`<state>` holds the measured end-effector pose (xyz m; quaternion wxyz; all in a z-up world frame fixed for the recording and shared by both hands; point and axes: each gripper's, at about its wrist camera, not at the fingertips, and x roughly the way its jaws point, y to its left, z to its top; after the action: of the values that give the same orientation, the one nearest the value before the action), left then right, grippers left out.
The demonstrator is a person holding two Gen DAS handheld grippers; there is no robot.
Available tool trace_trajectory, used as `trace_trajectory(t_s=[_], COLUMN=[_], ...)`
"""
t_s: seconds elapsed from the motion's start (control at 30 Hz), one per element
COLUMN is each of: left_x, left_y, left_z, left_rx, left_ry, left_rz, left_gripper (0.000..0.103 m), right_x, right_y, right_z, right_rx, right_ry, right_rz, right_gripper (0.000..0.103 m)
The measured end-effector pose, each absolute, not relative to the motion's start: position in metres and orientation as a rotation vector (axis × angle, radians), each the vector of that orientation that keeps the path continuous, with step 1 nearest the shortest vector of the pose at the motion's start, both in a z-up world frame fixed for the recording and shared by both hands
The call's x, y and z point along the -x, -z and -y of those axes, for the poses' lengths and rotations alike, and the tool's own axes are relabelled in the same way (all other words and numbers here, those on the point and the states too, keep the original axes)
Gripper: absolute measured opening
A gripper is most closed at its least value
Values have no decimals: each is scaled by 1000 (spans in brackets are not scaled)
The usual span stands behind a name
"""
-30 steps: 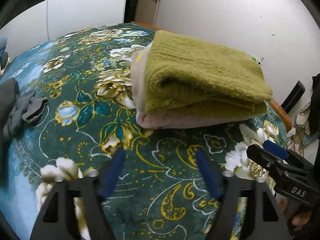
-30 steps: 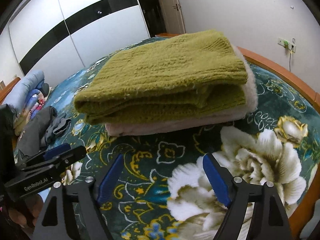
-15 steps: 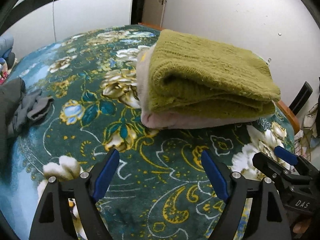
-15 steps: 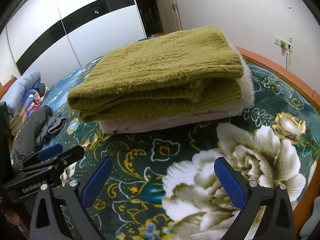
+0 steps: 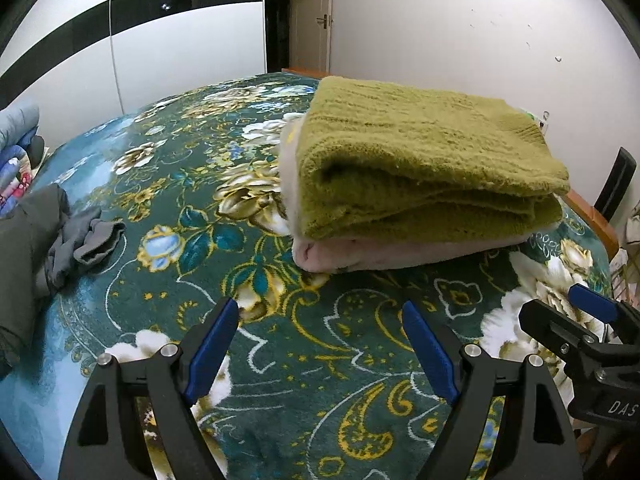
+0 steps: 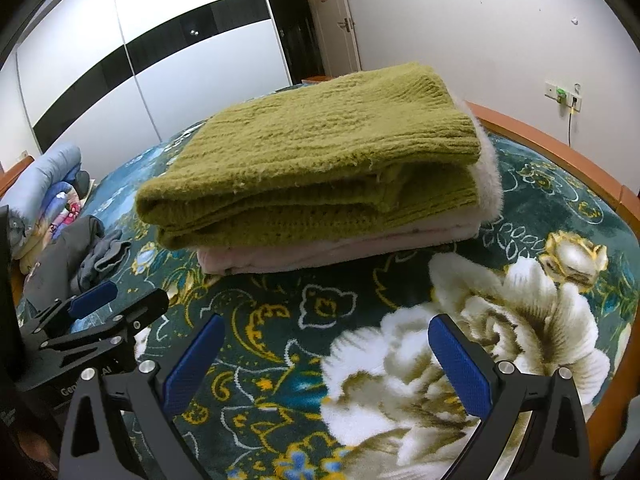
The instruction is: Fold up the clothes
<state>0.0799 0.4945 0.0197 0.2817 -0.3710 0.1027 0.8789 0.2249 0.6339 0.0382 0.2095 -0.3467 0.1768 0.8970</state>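
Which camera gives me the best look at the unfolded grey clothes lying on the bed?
The left wrist view. There the grey clothes lie crumpled at the left edge with little blocking them. In the right wrist view the same grey clothes look smaller and sit just behind the left gripper, which hides their near edge.

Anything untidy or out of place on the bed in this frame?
The green sweater sits neatly folded on the pink garment. Only the grey clothes at the bed's left side lie crumpled and unfolded.
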Motion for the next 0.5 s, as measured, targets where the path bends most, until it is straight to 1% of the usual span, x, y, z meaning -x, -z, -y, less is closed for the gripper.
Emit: trace_trajectory(t_s=[0.5], left_x=[-83], left_y=[-16], left_z=[-503], left_rx=[972], left_ry=[-2366], left_rz=[-256], left_gripper=[85], right_x=[-224], right_y=[-34], right_z=[-638], right_rx=[977], right_ry=[-2475], right_rz=[-505], right_gripper=[103])
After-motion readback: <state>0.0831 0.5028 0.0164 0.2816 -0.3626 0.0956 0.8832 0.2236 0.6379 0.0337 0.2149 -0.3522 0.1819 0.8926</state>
